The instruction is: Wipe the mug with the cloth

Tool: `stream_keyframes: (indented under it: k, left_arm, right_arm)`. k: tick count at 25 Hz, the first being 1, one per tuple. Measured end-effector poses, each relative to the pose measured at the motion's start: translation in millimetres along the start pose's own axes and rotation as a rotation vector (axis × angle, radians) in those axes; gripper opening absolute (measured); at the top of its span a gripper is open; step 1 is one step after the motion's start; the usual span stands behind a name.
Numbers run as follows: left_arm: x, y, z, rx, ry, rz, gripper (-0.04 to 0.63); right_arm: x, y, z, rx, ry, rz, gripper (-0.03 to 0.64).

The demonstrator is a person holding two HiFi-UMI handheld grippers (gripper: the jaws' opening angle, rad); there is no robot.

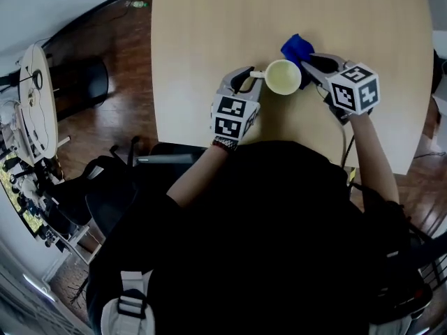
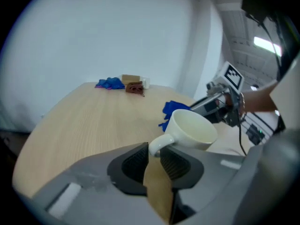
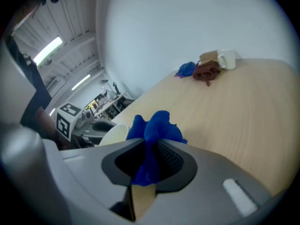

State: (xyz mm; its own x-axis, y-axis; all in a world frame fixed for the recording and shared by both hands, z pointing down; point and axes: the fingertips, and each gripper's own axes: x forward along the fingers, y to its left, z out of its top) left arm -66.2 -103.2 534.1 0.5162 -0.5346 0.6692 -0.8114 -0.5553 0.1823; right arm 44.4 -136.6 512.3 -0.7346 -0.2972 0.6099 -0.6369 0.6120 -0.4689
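Observation:
A cream mug stands on the light wooden table in front of me, its handle pointing left. My left gripper is shut on that handle; in the left gripper view the handle sits pinched between the dark pads, with the mug's bowl just beyond. My right gripper is to the right of the mug and is shut on a bunched blue cloth. The cloth bulges out above the closed jaws of the right gripper. The mug's rim shows just left of it.
At the table's far end lie another blue cloth, a brown bundle and a small white mug. A dark chair stands on the wood floor to the left. The table's near edge runs just behind both grippers.

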Motion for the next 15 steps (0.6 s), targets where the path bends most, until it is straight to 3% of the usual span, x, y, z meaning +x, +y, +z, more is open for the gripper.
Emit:
stream_keyframes:
  k: [2,6,9,12,15]
  left_arm:
    - [-3.0,0.8,-2.7,-0.059,-0.003,0.023,0.081]
    - [-5.2,-1.6,-6.7,-0.030,0.012,0.022,0.081]
    - [-9.7,-6.8,-14.1,0.013,0.043,-0.007,0.081]
    - [-13.0,-18.1,-22.5,0.123,0.070,-0.063,0.077]
    - [-15.6,-34.2,-33.0,0.338,0.115,-0.126,0.075]
  right_arm:
    - [-20.4,0.3,6.7,0.063,-0.096,-0.037,0.074]
    - [-53.4,5.6,12.1,0.187,-0.239,-0.073,0.074]
    - [-52.2,15.9,-0.3,0.221,-0.242,-0.074,0.074]
    - [-38.6,26.4,-6.0,0.218,-0.221,-0.043,0.074]
    - [-30.4,22.5,-9.5,0.206,-0.175,-0.064,0.072]
